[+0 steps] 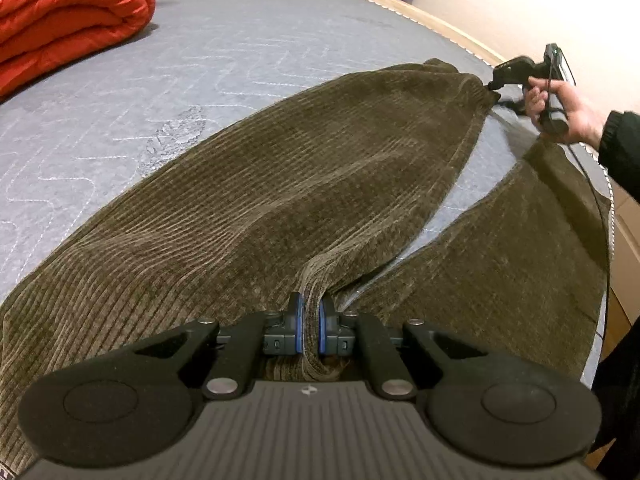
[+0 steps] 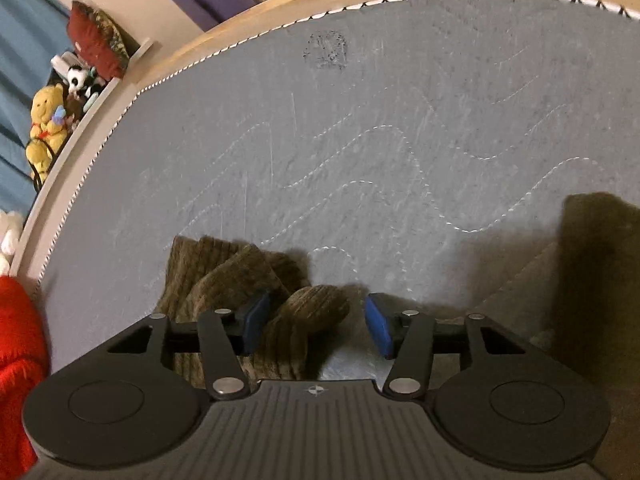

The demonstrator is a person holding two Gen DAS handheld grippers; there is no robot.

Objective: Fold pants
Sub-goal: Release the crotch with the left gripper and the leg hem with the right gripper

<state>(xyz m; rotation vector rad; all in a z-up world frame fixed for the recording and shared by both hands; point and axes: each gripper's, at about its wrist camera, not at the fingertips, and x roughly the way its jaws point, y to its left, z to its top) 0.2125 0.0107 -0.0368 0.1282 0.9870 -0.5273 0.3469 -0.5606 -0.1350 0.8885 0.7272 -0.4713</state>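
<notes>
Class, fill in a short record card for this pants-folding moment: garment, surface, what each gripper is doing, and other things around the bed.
garment: brown corduroy pants, spread out, two legs apart
surface: grey quilted mattress
left gripper: shut on a pinched ridge of the pants
right gripper: jaws apart, a bunched pants end between them, pads not pressing it
right hand: holding that gripper at the far pants end
nearby: red duvet, folded; stuffed toys beside the bed

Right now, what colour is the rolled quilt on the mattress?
Red quilt; left wrist view.
</notes>
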